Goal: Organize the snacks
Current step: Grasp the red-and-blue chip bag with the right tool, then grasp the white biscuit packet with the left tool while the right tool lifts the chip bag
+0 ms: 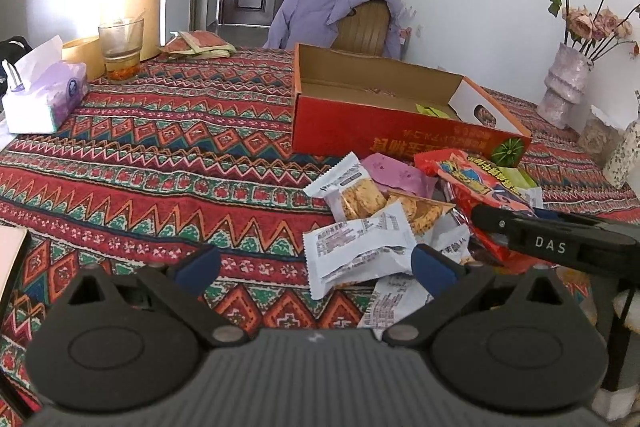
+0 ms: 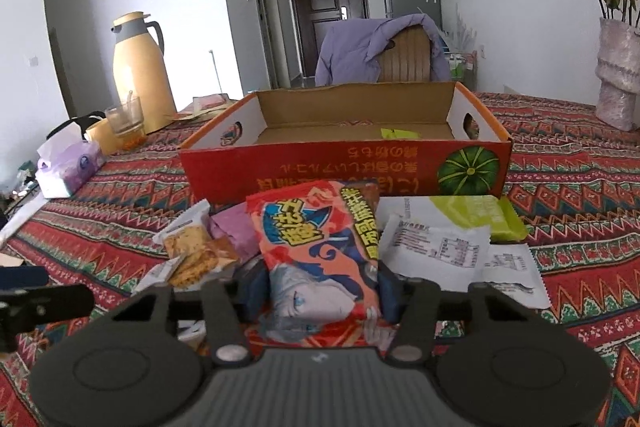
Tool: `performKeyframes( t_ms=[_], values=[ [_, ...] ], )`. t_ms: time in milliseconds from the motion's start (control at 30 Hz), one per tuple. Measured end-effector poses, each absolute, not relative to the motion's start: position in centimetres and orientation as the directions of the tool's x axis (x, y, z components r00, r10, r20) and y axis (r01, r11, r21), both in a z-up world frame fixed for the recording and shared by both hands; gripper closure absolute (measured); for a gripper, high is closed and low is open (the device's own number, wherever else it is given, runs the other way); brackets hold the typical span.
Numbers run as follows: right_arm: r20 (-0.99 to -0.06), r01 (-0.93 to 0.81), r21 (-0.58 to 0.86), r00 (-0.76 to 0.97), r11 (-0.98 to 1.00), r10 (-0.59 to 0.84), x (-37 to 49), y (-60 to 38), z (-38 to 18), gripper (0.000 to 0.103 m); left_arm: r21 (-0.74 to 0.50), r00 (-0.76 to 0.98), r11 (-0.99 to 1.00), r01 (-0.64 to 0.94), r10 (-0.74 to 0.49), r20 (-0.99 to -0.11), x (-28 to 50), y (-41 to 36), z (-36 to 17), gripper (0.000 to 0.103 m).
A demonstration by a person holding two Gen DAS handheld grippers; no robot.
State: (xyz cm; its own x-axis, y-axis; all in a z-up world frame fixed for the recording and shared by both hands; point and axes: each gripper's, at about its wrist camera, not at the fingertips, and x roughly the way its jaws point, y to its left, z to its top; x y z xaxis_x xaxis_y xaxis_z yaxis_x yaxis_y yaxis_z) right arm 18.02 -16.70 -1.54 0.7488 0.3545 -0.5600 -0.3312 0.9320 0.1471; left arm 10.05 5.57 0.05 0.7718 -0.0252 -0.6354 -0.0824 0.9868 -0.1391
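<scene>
Right wrist view, right gripper [image 2: 320,291] clamping red snack bag [image 2: 320,247], left wrist view, left gripper [image 1: 316,267] spread wide, empty.

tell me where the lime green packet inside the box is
In the right wrist view the lime green packet lies flat on the floor of the red cardboard box, right of centre, towards the end wall with the round handle hole.

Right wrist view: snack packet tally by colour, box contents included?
red packet: 1, in the right gripper
purple packet: 1
green packets: 2, one inside the carton
cracker packets: 2
white packets: 2, print side up
Total: 8 in clear view; others may be hidden.
</scene>
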Motion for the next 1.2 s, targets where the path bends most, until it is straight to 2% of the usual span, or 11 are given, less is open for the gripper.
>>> performKeyframes(
  t_ms=[600, 867, 933, 1100, 1200],
  values=[
    [-0.445, -0.312, 0.187, 0.818, 0.931, 0.364, 15.3, -20.1, 0.5, 0.057, -0.089, 0.71, 0.995, -0.041, -0.034, -0.703, 13.7, 1.7, -1.9, 0.0],
    [-0.44, -0.304, 0.209, 0.819, 0.929, 0.367, 14.7, -21.2, 0.2, 0.056, -0.175, 0.715, 0.981, -0.08, -0.066, -0.696, 14.1, 3.6, -2.9, 0.001],
    [-0.439, -0.304, 0.215, 0.819, 0.928, 0.37, 14.6, -21.2, 0.1, 0.056, -0.209, 0.716, 0.973, -0.097, -0.078, -0.694, 14.1, 4.6, -2.9, 0.003],
    [-0.437, -0.305, 0.222, 0.818, 0.926, 0.374, 14.6, -21.3, -0.1, 0.056, -0.233, 0.713, 0.961, -0.149, -0.059, -0.698, 14.0, 6.7, -2.9, 0.021],
    [-0.439, -0.303, 0.225, 0.817, 0.926, 0.374, 14.5, -21.2, -0.1, 0.056, -0.229, 0.715, 0.959, -0.166, -0.042, -0.698, 13.9, 7.5, -3.1, 0.022]
  ],
)
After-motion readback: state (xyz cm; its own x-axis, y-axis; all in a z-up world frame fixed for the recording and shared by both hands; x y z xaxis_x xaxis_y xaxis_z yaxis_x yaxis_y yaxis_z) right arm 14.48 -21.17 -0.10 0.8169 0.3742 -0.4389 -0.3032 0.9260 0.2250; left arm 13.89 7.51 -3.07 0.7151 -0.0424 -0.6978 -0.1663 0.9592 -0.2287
